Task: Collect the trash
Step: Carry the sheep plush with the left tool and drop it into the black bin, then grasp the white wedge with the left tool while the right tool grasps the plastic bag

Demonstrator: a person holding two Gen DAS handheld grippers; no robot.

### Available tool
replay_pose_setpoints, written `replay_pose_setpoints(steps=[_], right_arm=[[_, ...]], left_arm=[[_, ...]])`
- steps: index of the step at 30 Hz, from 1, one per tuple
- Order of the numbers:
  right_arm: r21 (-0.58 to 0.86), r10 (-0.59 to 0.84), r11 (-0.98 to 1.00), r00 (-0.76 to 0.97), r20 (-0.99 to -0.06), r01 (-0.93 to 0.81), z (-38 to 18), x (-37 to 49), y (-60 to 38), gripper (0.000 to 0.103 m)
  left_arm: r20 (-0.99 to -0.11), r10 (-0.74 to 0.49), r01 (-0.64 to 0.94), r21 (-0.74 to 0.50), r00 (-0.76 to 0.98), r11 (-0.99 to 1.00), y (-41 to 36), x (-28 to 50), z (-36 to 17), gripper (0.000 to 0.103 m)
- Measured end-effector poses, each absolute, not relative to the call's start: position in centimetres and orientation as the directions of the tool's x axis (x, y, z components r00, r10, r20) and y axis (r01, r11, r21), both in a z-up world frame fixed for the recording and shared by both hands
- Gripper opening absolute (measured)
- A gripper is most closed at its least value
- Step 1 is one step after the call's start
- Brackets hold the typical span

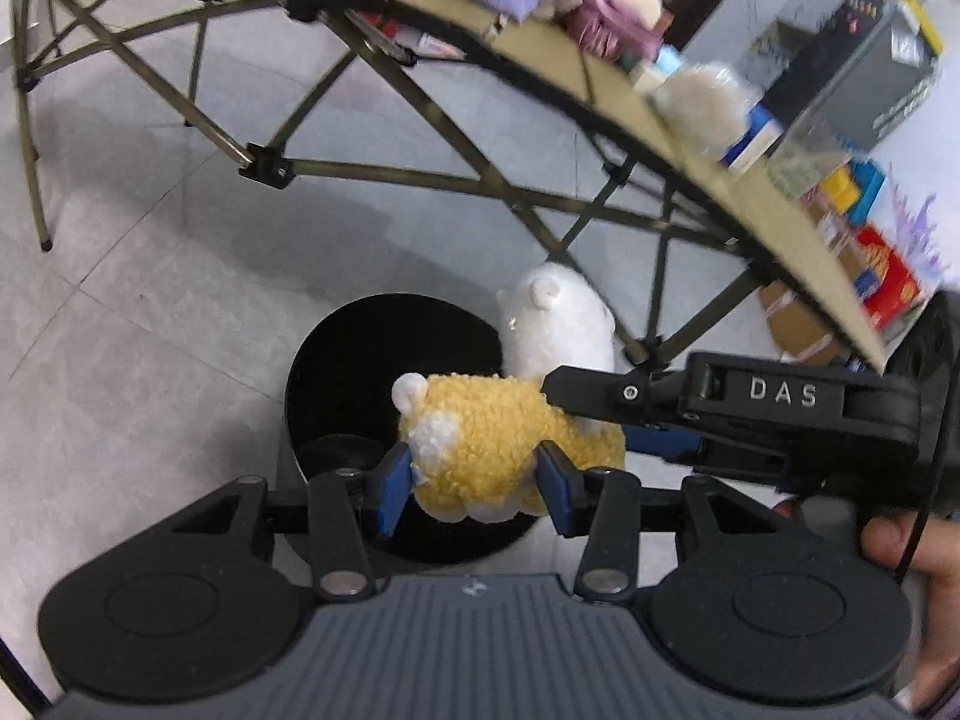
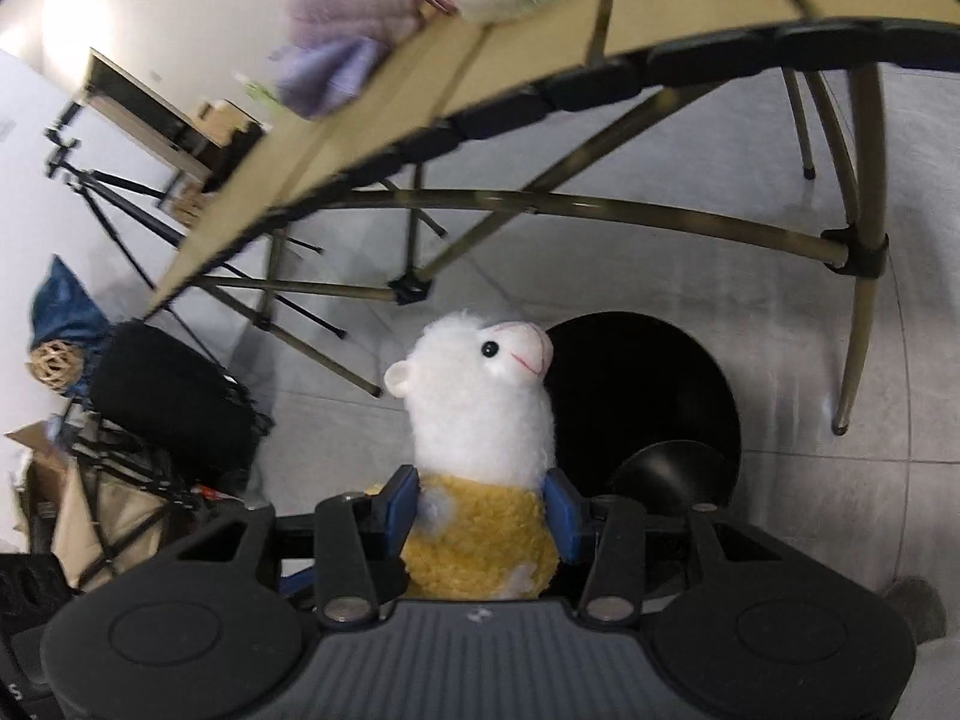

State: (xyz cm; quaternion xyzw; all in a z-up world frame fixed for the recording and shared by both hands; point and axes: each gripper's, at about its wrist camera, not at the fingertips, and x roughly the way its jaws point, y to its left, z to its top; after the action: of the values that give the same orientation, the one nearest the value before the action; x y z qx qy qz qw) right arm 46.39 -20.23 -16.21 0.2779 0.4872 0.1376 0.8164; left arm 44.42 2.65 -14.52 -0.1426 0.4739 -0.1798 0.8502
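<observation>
Both grippers, left gripper (image 1: 474,480) and right gripper (image 2: 483,510), part-open and clamped on the plush alpaca (image 1: 504,450) above the black bin (image 1: 360,360) at 12 o'clock; drop step, needing release.

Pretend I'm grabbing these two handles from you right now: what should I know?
Left gripper: clamped on the yellow rear of the plush alpaca.
Right gripper: clamped on its yellow chest, white head up.
Both hold the toy above the open black trash bin on the floor beside the folding table.
Done: toy carried to the bin.
Left: release it in; table clutter still waits.
</observation>
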Motion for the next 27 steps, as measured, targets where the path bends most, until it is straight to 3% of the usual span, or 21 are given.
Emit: replay_pose_setpoints(steps=[6, 9, 12, 19, 27], right_arm=[[0.45, 0.399, 0.892, 0.401, -0.825, 0.04, -20.6, 49.9, -19.1, 0.054], [0.417, 0.37, 0.907, 0.363, -0.855, 0.057, -22.3, 49.8, -19.3, 0.055], [0.394, 0.357, 0.918, 0.349, -0.866, 0.039, -22.7, 49.6, -19.8, 0.067], [0.379, 0.339, 0.924, 0.35, -0.873, 0.05, -22.7, 49.1, -20.4, 0.072], [0.374, 0.348, 0.927, 0.417, -0.84, -0.021, -19.9, 48.3, -19.6, 0.074]], left_arm=[[-0.848, -0.247, 0.124, -0.214, 0.468, 0.969, 1.2, 48.3, -18.8, 0.051], [-0.895, -0.201, 0.09, -0.18, 0.398, 0.98, 1.6, 48.8, -20.5, 0.058], [-0.919, -0.163, 0.092, -0.139, 0.359, 0.986, 1.7, 48.5, -21.4, 0.065], [-0.921, -0.136, 0.099, -0.106, 0.365, 0.989, 0.6, 48.6, -21.2, 0.076], [-0.908, -0.068, 0.147, -0.007, 0.412, 0.989, -0.1, 47.7, -20.5, 0.079]])
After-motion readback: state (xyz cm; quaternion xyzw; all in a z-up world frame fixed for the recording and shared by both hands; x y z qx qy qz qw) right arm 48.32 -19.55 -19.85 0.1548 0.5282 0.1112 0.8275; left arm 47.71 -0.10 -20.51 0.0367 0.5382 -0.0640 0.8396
